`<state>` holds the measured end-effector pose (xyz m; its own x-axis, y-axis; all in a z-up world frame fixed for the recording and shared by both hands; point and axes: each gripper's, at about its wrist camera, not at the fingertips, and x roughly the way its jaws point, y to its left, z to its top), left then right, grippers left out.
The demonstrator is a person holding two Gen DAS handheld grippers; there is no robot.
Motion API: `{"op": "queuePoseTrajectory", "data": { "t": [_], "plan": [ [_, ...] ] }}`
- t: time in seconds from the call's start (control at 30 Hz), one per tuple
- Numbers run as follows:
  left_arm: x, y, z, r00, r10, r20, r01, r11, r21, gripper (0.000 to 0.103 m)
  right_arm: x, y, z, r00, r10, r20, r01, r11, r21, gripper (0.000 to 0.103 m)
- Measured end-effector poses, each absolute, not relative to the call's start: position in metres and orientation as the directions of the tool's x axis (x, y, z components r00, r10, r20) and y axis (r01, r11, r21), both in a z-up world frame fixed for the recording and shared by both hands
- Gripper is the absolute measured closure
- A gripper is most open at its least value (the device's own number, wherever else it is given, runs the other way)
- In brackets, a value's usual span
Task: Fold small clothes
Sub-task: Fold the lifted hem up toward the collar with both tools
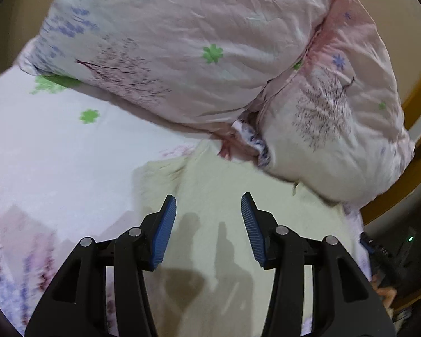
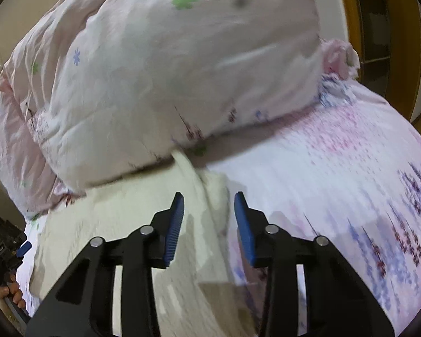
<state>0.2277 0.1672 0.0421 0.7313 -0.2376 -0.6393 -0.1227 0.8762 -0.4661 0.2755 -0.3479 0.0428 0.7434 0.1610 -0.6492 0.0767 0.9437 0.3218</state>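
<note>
both claws gape empty over the cream cloth (image 1: 224, 196) on the bed (image 1: 56, 154), right gripper (image 2: 209, 205) straddling its right edge, left gripper (image 1: 209, 205) mid-cloth.

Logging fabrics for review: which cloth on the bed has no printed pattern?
The cream garment under both open grippers; the quilt and bedsheet carry floral prints.

A cream garment (image 1: 224, 196) lies spread on the flowered bedsheet (image 1: 56, 154), far edge seemingly tucked under the bundled quilt (image 1: 210, 42).
</note>
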Motion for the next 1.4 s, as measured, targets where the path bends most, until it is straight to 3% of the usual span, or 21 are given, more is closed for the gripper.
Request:
{"op": "queuePoseTrajectory", "data": {
  "t": [0.23,0.27,0.33,0.4,0.47,0.7,0.93,1.07,1.13,1.27,1.4],
  "plan": [
    [0.207,0.168,0.025,0.698,-0.190,-0.691,-0.142,0.909,-0.393,0.056,0.258,-0.346,0.023,0.689,0.199,-0.697,0.044,0.948,0.314,0.073],
    [0.206,0.166,0.022,0.692,-0.195,-0.695,-0.138,0.909,-0.393,0.060,0.257,-0.345,0.021,0.684,0.200,-0.701,0.039,0.950,0.309,0.075],
    [0.206,0.162,0.017,0.678,-0.206,-0.705,-0.126,0.913,-0.388,0.068,0.257,-0.341,0.019,0.675,0.207,-0.708,0.025,0.953,0.303,0.094],
    [0.204,0.157,0.013,0.666,-0.215,-0.714,-0.110,0.919,-0.378,0.089,0.255,-0.338,0.020,0.677,0.214,-0.704,0.011,0.954,0.300,0.098],
    [0.204,0.153,0.010,0.657,-0.221,-0.721,-0.095,0.924,-0.369,0.097,0.248,-0.335,0.025,0.699,0.202,-0.686,-0.001,0.960,0.282,0.098],
    [0.189,0.160,0.022,0.668,-0.242,-0.703,-0.065,0.923,-0.380,0.099,0.224,-0.340,0.041,0.735,0.211,-0.645,-0.007,0.953,0.304,0.099],
    [0.190,0.165,0.004,0.641,-0.234,-0.731,-0.095,0.921,-0.378,0.098,0.232,-0.337,0.011,0.651,0.121,-0.749,0.074,0.972,0.221,0.098],
    [0.192,0.162,0.009,0.648,-0.233,-0.725,-0.080,0.926,-0.369,0.098,0.235,-0.337,0.018,0.661,0.124,-0.740,0.080,0.969,0.233,0.089],
    [0.191,0.164,0.016,0.668,-0.218,-0.712,-0.087,0.926,-0.366,0.092,0.237,-0.340,0.025,0.682,0.130,-0.720,0.082,0.964,0.252,0.085],
    [0.190,0.161,0.033,0.725,-0.166,-0.668,-0.099,0.935,-0.341,0.059,0.247,-0.330,0.040,0.727,0.132,-0.673,0.042,0.971,0.236,0.085],
    [0.201,0.139,0.045,0.748,-0.177,-0.640,-0.048,0.947,-0.319,0.051,0.264,-0.303,0.045,0.731,0.165,-0.662,-0.038,0.979,0.202,0.085]
  ]
}}
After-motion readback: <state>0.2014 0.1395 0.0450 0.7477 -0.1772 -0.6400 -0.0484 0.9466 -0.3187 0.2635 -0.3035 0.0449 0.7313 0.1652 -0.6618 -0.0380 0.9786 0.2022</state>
